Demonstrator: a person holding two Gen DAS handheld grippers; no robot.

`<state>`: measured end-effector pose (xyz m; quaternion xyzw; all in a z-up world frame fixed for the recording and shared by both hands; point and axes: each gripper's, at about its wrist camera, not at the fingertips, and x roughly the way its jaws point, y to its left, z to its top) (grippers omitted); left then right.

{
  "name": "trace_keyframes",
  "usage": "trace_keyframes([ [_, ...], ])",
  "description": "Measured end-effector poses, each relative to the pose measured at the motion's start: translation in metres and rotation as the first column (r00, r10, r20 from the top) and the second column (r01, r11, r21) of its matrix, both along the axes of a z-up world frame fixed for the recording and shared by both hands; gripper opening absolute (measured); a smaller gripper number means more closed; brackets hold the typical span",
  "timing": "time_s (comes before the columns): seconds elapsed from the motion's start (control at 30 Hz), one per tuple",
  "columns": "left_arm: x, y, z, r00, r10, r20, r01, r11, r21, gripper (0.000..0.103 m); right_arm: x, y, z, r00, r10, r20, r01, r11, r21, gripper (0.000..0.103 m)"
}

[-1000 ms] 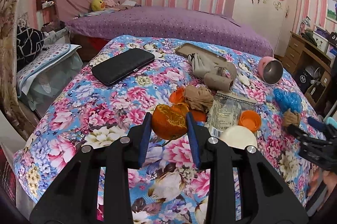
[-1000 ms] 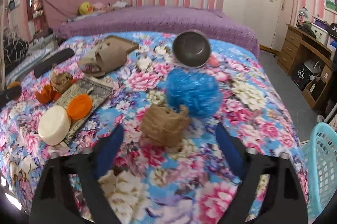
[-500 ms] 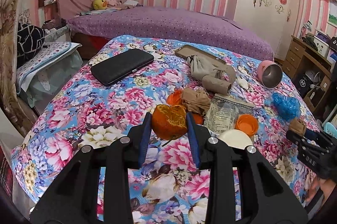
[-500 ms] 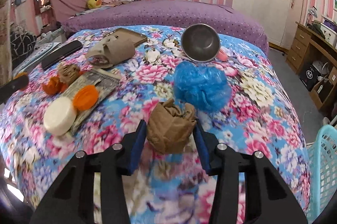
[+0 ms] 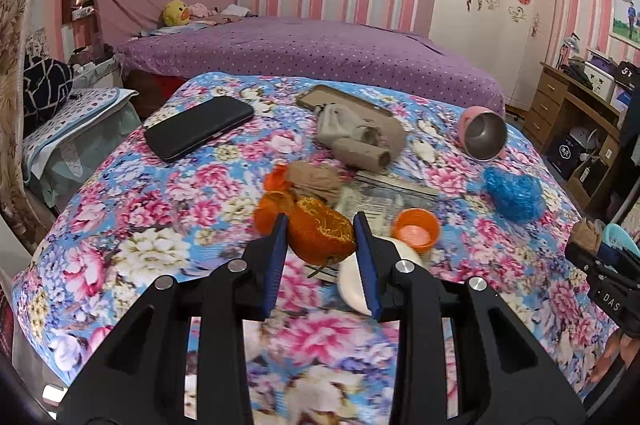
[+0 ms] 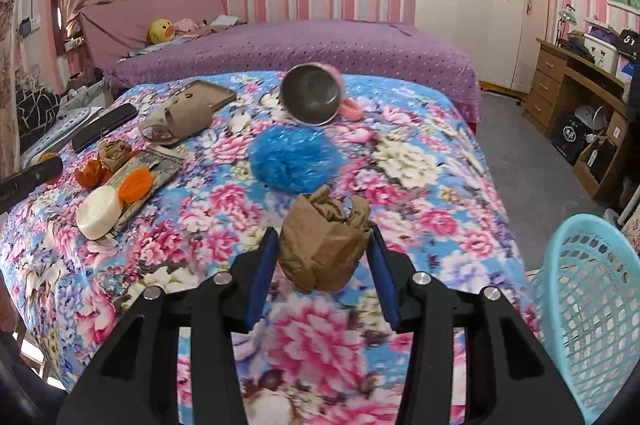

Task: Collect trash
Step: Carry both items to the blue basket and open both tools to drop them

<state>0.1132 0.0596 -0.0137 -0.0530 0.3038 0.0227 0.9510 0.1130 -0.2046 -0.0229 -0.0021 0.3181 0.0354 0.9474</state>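
Floral bedspread (image 6: 420, 161) fills the frame centre; purple bed (image 6: 320, 45) behind, pink striped walls, white wardrobe upper right, wooden desk at right edge. Left gripper (image 5: 320, 239) fingers clamp one orange peel (image 5: 322, 235), centre frame. Right gripper (image 6: 324, 249) fingers clamp one crumpled brown paper wad (image 6: 320, 249), centre frame. Counts: two more peel bits, one brown wad, one blue plastic ball (image 6: 294, 159), one steel bowl (image 6: 310, 99), one turquoise basket (image 6: 592, 309) lower right.

My right claw (image 6: 323, 257) now pinches the brown paper wad (image 6: 320, 251), lifted off the bedspread (image 6: 420, 185); the blue basket (image 6: 588, 305) looms nearer; my left claw (image 5: 320, 245) carries the orange peel (image 5: 322, 235) rightward.
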Motion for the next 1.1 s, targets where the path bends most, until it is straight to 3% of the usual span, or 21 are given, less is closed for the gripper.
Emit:
trace_keyframes([
  [0.43,-0.008,-0.054,0.008,0.999,-0.046,0.022,0.046,0.999,-0.002,0.032,-0.013,-0.043,0.016,0.998,-0.037,0.052,0.035,0.999,0.031,0.046],
  [0.6,-0.010,-0.086,0.014,0.996,-0.081,0.034,0.080,0.996,0.045,0.032,-0.021,-0.067,0.022,0.996,-0.064,0.067,0.062,0.998,0.030,0.046],
  [0.87,-0.009,-0.139,0.018,0.989,-0.143,0.022,0.143,0.990,-0.004,0.032,-0.040,-0.132,0.031,0.986,-0.148,0.074,0.146,0.989,0.037,0.046],
  [1.1,-0.017,-0.206,0.026,0.969,-0.244,0.047,0.243,0.970,0.017,0.032,-0.059,-0.187,0.034,0.967,-0.244,0.078,0.247,0.969,-0.021,0.047],
])
